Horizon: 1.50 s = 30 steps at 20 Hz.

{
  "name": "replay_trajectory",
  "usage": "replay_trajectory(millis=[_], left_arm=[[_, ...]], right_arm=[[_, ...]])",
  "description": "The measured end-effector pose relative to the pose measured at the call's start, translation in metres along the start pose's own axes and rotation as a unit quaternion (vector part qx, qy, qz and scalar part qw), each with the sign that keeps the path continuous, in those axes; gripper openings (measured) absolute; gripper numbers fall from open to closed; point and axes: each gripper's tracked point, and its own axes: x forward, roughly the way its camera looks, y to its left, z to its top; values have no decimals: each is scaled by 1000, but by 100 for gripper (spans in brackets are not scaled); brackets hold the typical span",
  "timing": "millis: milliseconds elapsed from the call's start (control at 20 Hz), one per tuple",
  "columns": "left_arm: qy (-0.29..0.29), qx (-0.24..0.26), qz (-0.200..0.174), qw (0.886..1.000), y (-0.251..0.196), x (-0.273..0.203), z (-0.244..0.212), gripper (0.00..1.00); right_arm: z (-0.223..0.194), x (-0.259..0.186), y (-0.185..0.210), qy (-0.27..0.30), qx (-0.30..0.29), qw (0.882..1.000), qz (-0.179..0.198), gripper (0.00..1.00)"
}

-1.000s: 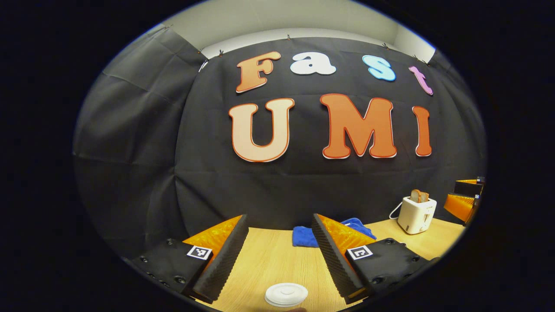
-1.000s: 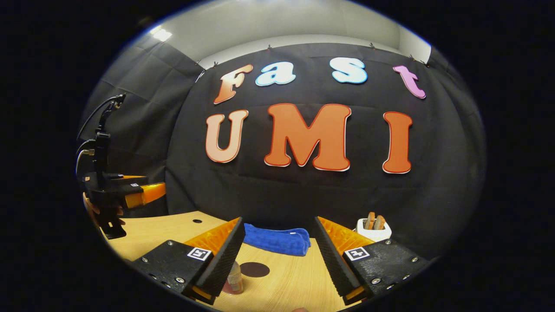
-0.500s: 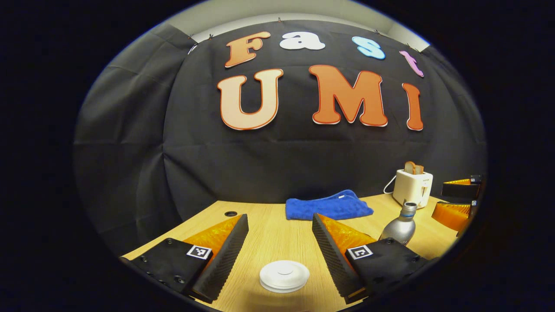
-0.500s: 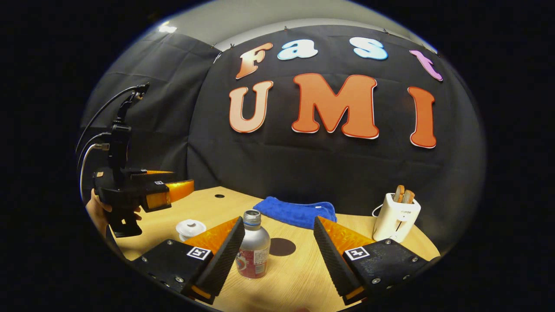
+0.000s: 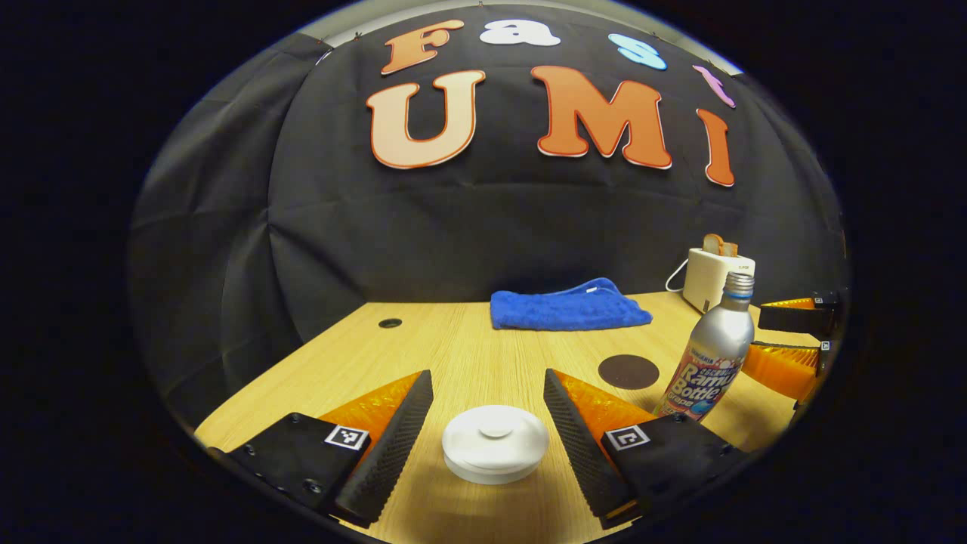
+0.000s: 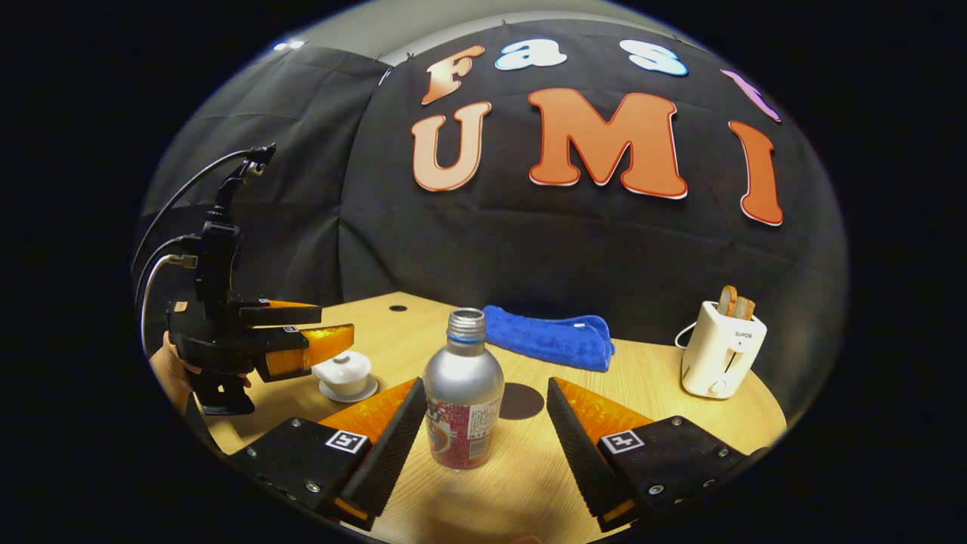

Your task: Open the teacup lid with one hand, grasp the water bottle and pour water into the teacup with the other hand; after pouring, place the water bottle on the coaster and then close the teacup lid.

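Our left gripper [image 5: 487, 446] stands spread wide, fingers either side of the lidded teacup [image 5: 495, 452] without touching it. Our right gripper [image 6: 483, 446] is likewise parted around the upright water bottle [image 6: 462, 393], gripping nothing. The dark coaster [image 6: 520, 400] lies on the table [image 6: 665, 393] just behind the bottle.

White teacup lid [image 5: 495, 447], silver water bottle [image 6: 463, 393]
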Motion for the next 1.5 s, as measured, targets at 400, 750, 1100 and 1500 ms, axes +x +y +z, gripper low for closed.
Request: replay_trajectory(millis=[400,750,1100,1500], left_arm=[[34,12,2,999,-6,16,-30,70],[34,10,0,999,-7,20,-34,54],[19,0,9,1000,-2,19,-28,33],[-19,1,32,999,15,9,-3,35]], right_arm=[[-21,17,10,28,-7,1000,12,96],[-40,36,15,48,9,999,21,96],[-60,53,22,78,16,997,24,95],[-56,58,18,106,7,994,24,79]])
